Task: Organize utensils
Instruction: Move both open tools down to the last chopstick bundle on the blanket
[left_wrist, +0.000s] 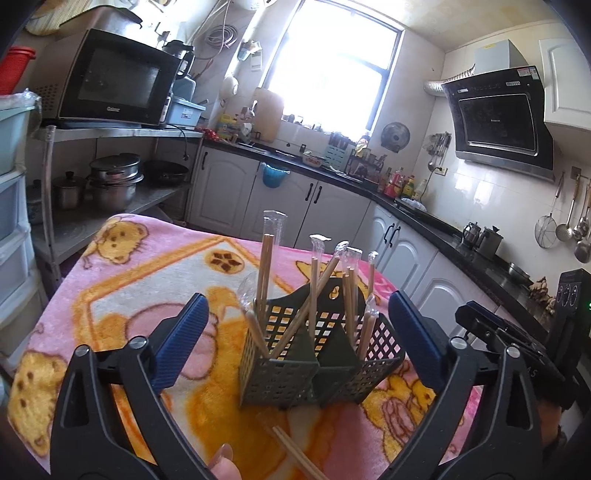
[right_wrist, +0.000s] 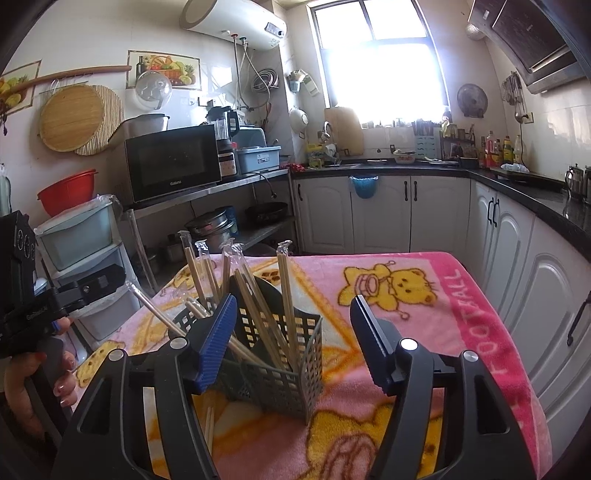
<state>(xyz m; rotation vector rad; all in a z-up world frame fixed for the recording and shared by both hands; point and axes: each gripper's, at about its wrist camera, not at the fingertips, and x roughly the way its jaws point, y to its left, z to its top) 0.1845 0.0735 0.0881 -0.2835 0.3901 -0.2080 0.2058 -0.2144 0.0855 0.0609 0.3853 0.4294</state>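
Observation:
A dark green mesh utensil caddy (left_wrist: 317, 354) stands on the pink blanket-covered table (left_wrist: 122, 280). Several plastic-wrapped wooden chopstick pairs (left_wrist: 314, 291) stand in its compartments. One wrapped pair (left_wrist: 295, 450) lies flat on the blanket in front of it. My left gripper (left_wrist: 295, 328) is open and empty, its blue pads either side of the caddy, nearer the camera. In the right wrist view the caddy (right_wrist: 291, 365) with chopsticks (right_wrist: 284, 295) sits just ahead of my right gripper (right_wrist: 291, 325), which is open and empty. The loose pair (right_wrist: 209, 424) lies below its left finger.
The left gripper body and the hand that holds it (right_wrist: 40, 332) sit at the table's left edge. The right gripper body (left_wrist: 517, 332) is at the right. White cabinets (right_wrist: 406, 218) and a black counter surround the table. A metal shelf holds a microwave (right_wrist: 173, 166) and pots.

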